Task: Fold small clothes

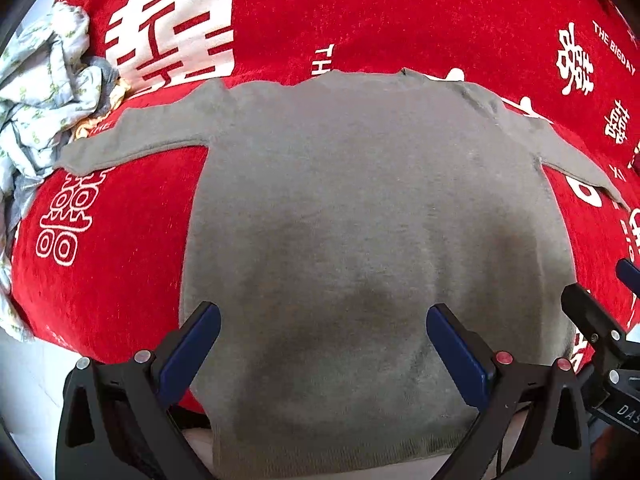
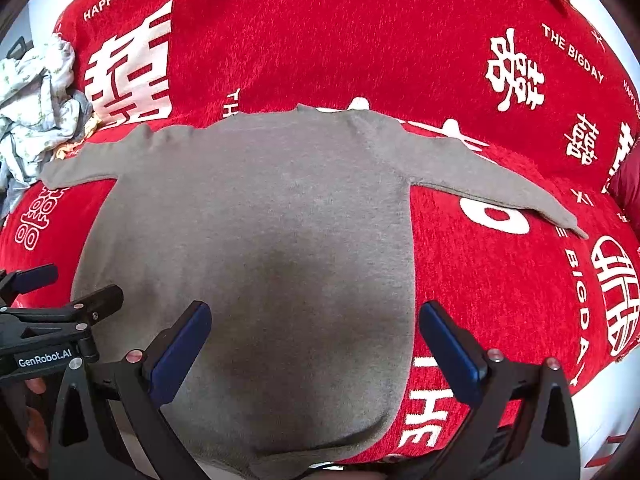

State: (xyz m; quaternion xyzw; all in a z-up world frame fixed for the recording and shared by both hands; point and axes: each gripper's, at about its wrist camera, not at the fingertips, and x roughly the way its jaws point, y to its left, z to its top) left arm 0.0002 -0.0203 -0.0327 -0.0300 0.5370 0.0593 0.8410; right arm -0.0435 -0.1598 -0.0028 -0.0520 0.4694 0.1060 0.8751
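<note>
Red blanket with white letters [image 1: 360, 12] holds a flat grey knit sweater [image 1: 360, 200], not folded yet, under the wide-open left gripper [image 1: 323, 344] and right gripper [image 2: 315, 340].

The grey sweater's [image 1: 360, 220] hem runs out of frame at the bottom edge. The pile of pale clothes [image 1: 44, 92] is cut by the left edge. The right tool [image 1: 600, 320] shows only partly.
</note>
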